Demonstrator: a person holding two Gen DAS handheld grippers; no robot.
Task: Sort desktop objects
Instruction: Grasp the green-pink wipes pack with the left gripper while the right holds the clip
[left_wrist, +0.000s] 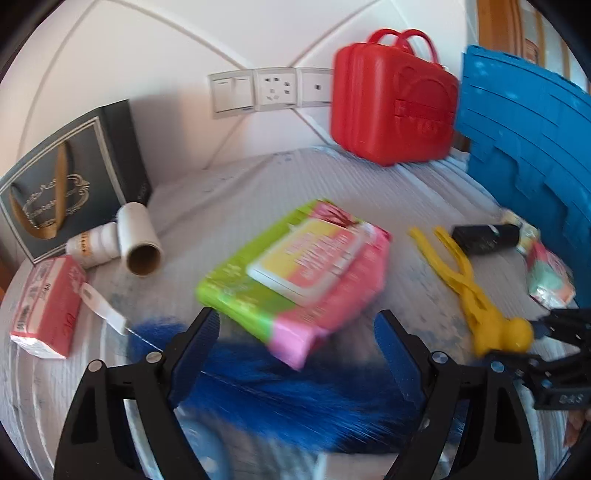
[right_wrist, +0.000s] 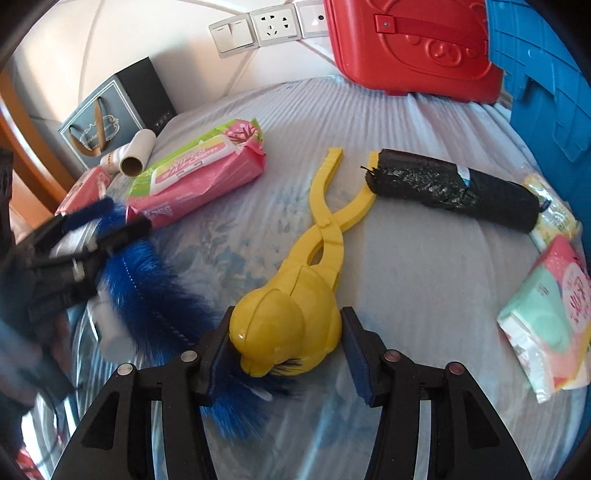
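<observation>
Before me, on a pale blue striped cloth (right_wrist: 406, 258), largest first. A blue plastic crate (left_wrist: 528, 147) stands at the far right edge. A red carry case (left_wrist: 391, 99) with twin handles sits against the wall, just left of the crate. A dark gift bag (left_wrist: 70, 177) with gold ribbon handles stands upright at the far left. A blue feather duster (right_wrist: 147, 291) lies near me, its bristles spreading under both my grippers. A pink and green wipes pack (left_wrist: 306, 273) lies flat mid-cloth; my left gripper (left_wrist: 295, 347) hovers over its near corner with jaws spread wide, pads clear of it, nothing grasped. A yellow duck-shaped snowball clamp (right_wrist: 291, 317) lies right of the pack, long handles pointing away; my right gripper (right_wrist: 288, 350) brackets its duck head, the left pad against it, the right pad just beside it, and I cannot tell whether the grip is firm. A black roll (right_wrist: 461, 192) lies across one handle tip. A mint and pink tissue pack (right_wrist: 546, 317) rests at the right. A red tissue pack (left_wrist: 48, 306), a cardboard tube (left_wrist: 140, 240) and a small white bottle (left_wrist: 92, 247) cluster before the gift bag.
</observation>
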